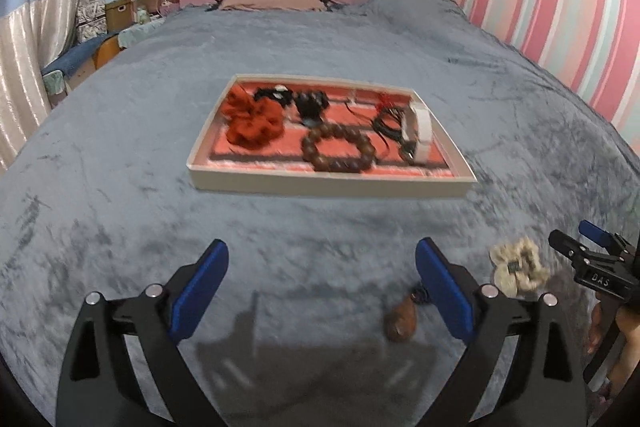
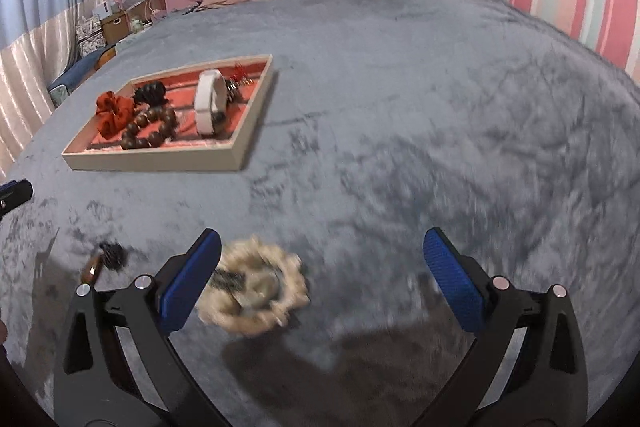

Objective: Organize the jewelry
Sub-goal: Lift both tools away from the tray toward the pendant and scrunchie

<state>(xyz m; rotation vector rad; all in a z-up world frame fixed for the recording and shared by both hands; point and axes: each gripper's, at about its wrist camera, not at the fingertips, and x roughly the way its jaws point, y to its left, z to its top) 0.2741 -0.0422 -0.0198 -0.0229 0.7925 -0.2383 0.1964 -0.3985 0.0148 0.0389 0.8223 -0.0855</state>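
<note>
Left gripper point(image 1: 322, 291), right gripper point(image 2: 322, 281): jaws spread, empty. Cream fabric scrunchie point(image 2: 254, 293) on grey plush bedspread point(image 2: 400, 107) (blurred), beside right gripper's left finger. Shallow beige jewelry tray point(image 1: 320, 183) beyond.

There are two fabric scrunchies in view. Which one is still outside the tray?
The cream, ruffled fabric scrunchie lies on the grey blanket, outside the beige tray. The rust-red fabric scrunchie already sits inside the tray's left end.
</note>
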